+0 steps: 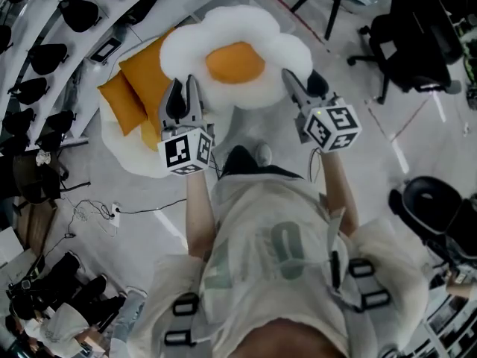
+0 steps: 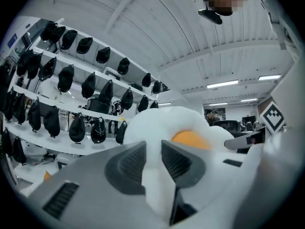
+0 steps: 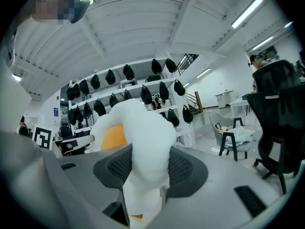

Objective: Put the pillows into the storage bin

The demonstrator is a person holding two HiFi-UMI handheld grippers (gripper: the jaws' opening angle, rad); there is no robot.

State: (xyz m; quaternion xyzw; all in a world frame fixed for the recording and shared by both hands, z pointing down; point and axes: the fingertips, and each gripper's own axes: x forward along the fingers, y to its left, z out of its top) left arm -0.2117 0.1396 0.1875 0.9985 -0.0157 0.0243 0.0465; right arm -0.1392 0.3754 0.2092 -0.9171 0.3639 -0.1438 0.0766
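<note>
A fried-egg pillow (image 1: 235, 58), white with an orange yolk, hangs in the air between my two grippers. My left gripper (image 1: 184, 99) is shut on its left edge, and the white plush (image 2: 167, 123) is pinched between the dark pads (image 2: 128, 163). My right gripper (image 1: 298, 88) is shut on the right edge, where the plush (image 3: 143, 128) bulges up between its pads (image 3: 183, 168). Below and to the left, two orange pillows (image 1: 141, 80) lie on a white soft-edged shape (image 1: 123, 151); I cannot tell whether that is the bin.
Curved shelves with black caps (image 1: 45, 51) run along the left. Black office chairs stand at the right (image 1: 417, 43) and lower right (image 1: 432, 200). A cable and plug (image 1: 97, 211) lie on the grey floor. Another person (image 1: 59, 323) sits at the lower left.
</note>
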